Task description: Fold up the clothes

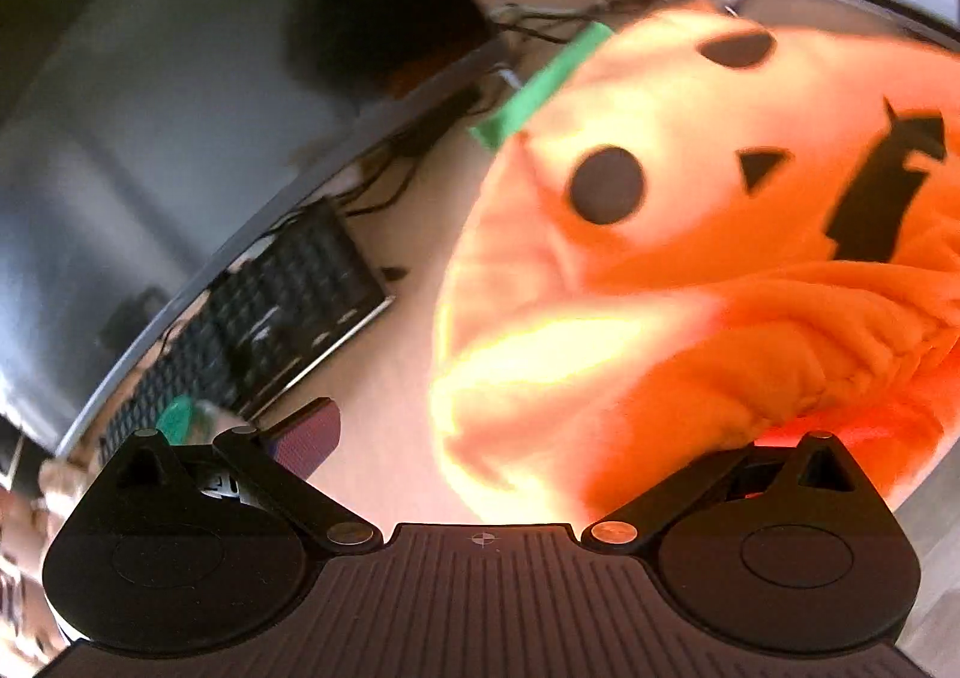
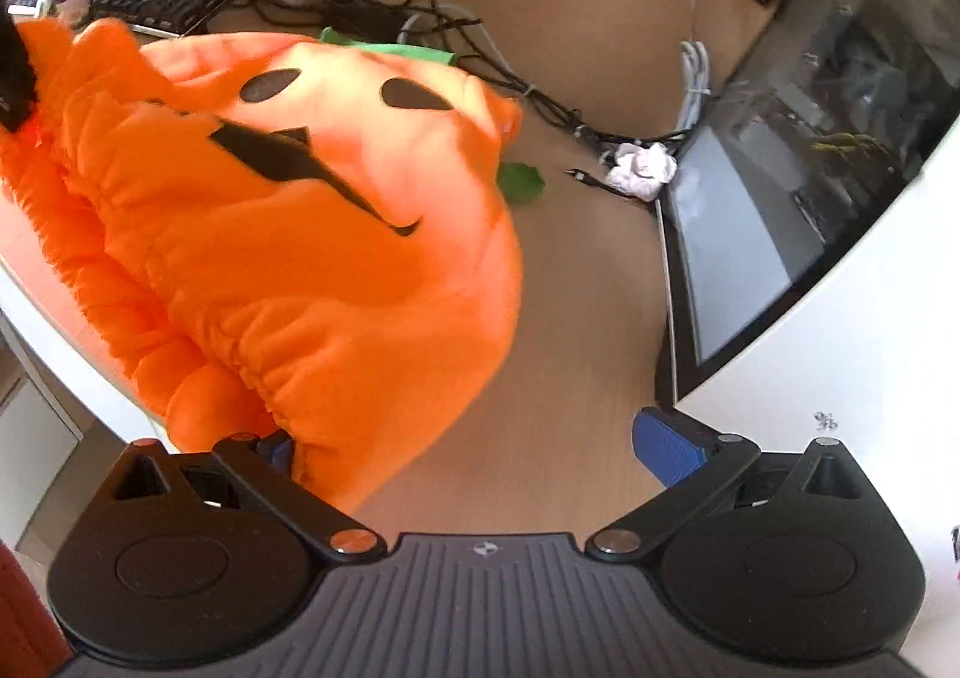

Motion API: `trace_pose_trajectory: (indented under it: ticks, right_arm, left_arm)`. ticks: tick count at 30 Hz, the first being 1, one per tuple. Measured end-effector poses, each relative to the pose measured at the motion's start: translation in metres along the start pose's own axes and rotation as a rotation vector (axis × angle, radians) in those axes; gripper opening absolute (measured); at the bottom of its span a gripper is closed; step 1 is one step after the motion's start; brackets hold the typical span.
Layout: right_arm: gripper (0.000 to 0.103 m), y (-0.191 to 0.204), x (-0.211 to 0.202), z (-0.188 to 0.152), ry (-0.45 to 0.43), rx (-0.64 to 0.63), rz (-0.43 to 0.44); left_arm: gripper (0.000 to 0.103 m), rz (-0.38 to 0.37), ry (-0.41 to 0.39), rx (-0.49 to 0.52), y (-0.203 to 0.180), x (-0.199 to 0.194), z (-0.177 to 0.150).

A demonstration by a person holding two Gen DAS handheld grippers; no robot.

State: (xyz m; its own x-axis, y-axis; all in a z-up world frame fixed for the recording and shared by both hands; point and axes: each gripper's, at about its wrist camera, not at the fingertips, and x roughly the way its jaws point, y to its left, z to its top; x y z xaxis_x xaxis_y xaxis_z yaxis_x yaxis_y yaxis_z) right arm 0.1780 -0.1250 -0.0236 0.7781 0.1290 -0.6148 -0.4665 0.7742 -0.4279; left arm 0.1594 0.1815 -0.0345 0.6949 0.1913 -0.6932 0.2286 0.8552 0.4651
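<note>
Left wrist view: the left gripper (image 1: pixel 543 432) stands with its jaws spread wide and nothing pinched between them; its red-padded finger (image 1: pixel 309 432) shows at 10 o'clock, while the other is hidden behind orange cloth. Just ahead, from 12 to 3 o'clock, lies the pumpkin costume (image 1: pixel 690 270) on the wooden desk (image 1: pixel 384 378), black face patches up, its green stem strip (image 1: pixel 540 84) at 12 o'clock. A black keyboard (image 1: pixel 270 318) sits at 10 o'clock.

In the right wrist view the right gripper (image 2: pixel 474 447) is likewise wide open and grips nothing; its blue finger (image 2: pixel 672 447) is bare, and the costume's gathered hem (image 2: pixel 270 372) crowds the other at 10 o'clock. The costume runs off toward 11 o'clock; a monitor (image 2: pixel 780 210) stands at 2 o'clock.

The fleece looks light, soft and puffy, likely to slump and spring open. The elasticated hem or side seams seem the firmest holds. No brand or writing is legible.
</note>
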Motion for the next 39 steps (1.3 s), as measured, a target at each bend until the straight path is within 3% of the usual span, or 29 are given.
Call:
trace_pose_trajectory:
  ticks: [1,4,8,11,12,14,19,22,25,27,29,31,34,35,37,39]
  right_arm:
    - [0.103,-0.001,-0.003,-0.002,-0.009,0.005,-0.011]
    - [0.103,-0.038,-0.047,0.038,-0.224,-0.017,-0.126]
    - [0.103,-0.09,-0.109,0.095,-0.525,-0.05,-0.285]
    - [0.103,-0.118,-0.14,0.125,-0.66,-0.011,-0.278]
    - [0.103,-0.119,-0.141,0.13,-0.679,-0.017,-0.293]
    - [0.103,-0.117,-0.139,0.139,-0.707,-0.033,-0.329]
    - [0.103,-0.102,-0.079,0.159,-0.643,-0.054,-0.398]
    - [0.103,-0.103,-0.06,0.192,-0.681,-0.032,-0.492]
    - [0.103,-0.107,-0.091,0.22,-0.848,-0.007,-0.629]
    - [0.103,-0.112,-0.127,0.221,-1.001,0.029,-0.73]
    - [0.103,-0.113,-0.147,0.208,-1.081,0.042,-0.782]
    - [0.103,-0.111,-0.159,0.189,-1.122,0.056,-0.791]
    - [0.103,-0.088,-0.144,0.137,-1.04,0.03,-0.706]
    - [0.103,-0.076,-0.134,0.117,-0.988,0.01,-0.678]
    - [0.103,-0.046,-0.104,0.07,-0.813,-0.015,-0.568]
    - [0.103,-0.015,-0.055,0.024,-0.556,-0.061,-0.428]
  left_arm:
    - [0.103,0.019,-0.027,-0.001,0.014,-0.01,0.008]
    - [0.103,0.075,-0.109,-0.005,0.056,-0.042,0.032]
    - [0.103,0.112,-0.354,-0.106,0.106,-0.113,0.066]
    - [0.103,0.139,-0.539,-0.183,0.145,-0.167,0.091]
    - [0.103,0.148,-0.6,-0.208,0.157,-0.185,0.099]
    - [0.103,0.159,-0.628,-0.206,0.157,-0.186,0.103]
    - [0.103,0.221,-0.558,-0.192,0.147,-0.133,0.119]
    - [0.103,0.323,-0.572,-0.233,0.149,-0.114,0.151]
    - [0.103,0.434,-0.744,-0.317,0.16,-0.154,0.167]
    - [0.103,0.516,-0.923,-0.35,0.162,-0.193,0.156]
    - [0.103,0.531,-1.028,-0.352,0.161,-0.218,0.138]
    - [0.103,0.438,-1.037,-0.342,0.156,-0.226,0.116]
    - [0.103,0.28,-0.921,-0.295,0.128,-0.199,0.08]
    - [0.103,0.226,-0.848,-0.275,0.116,-0.181,0.066]
    - [0.103,0.057,-0.619,-0.291,0.085,-0.125,0.036]
    - [0.103,-0.157,-0.309,-0.342,0.052,-0.06,0.003]
